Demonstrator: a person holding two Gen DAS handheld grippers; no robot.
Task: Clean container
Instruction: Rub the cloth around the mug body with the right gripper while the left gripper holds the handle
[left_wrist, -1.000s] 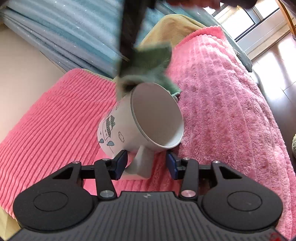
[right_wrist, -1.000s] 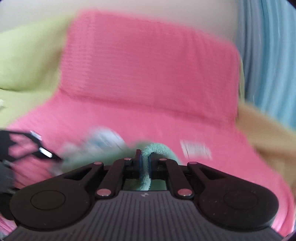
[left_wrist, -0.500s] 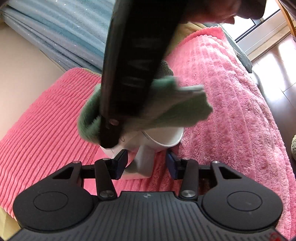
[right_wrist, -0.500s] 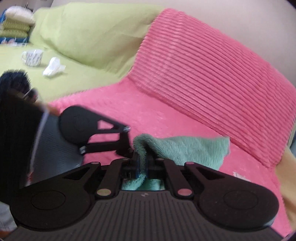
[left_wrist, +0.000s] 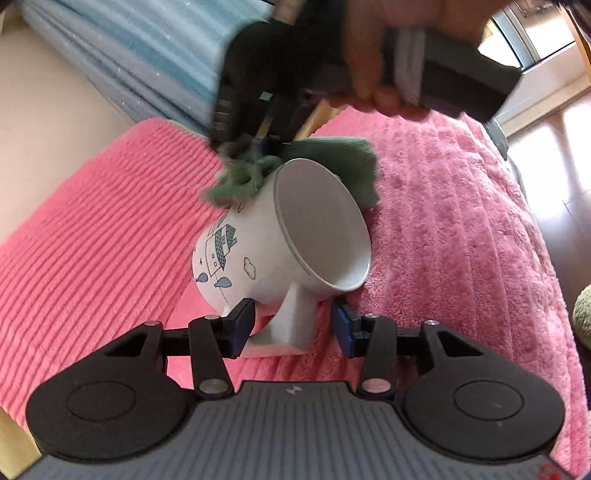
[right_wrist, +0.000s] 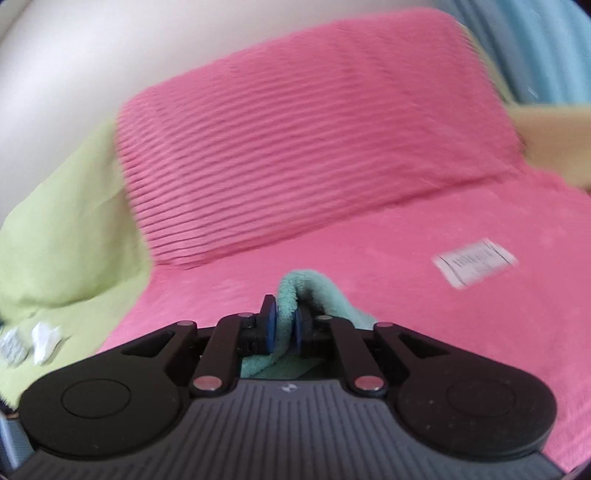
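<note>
In the left wrist view the left claw (left_wrist: 293, 328) sits nearest, its blue pads apart on either side of the handle of a white mug (left_wrist: 280, 236). The pad at 9 o'clock touches or nearly touches the mug; the one at 3 o'clock stands clear. The mug lies tipped on the pink blanket (left_wrist: 461, 229), mouth turned toward 2 o'clock.

Beyond it, at the mug's 12 o'clock, the right claw (right_wrist: 282, 326) is clamped on a green cloth (left_wrist: 332, 162) that drapes over the far rim. A hand (left_wrist: 384, 55) grips that tool from above.

The step in hand appears to be wiping the mug. The next move probably calls for bringing the cloth into the mouth and rubbing round the inner wall, while the left claw steadies the handle; with the pads this loose, the mug could roll.

The surface is a soft ribbed pink throw over a sofa. Farther off hang blue curtains (left_wrist: 147, 48), and a bright window (left_wrist: 535, 33) sits at 1 o'clock.
</note>
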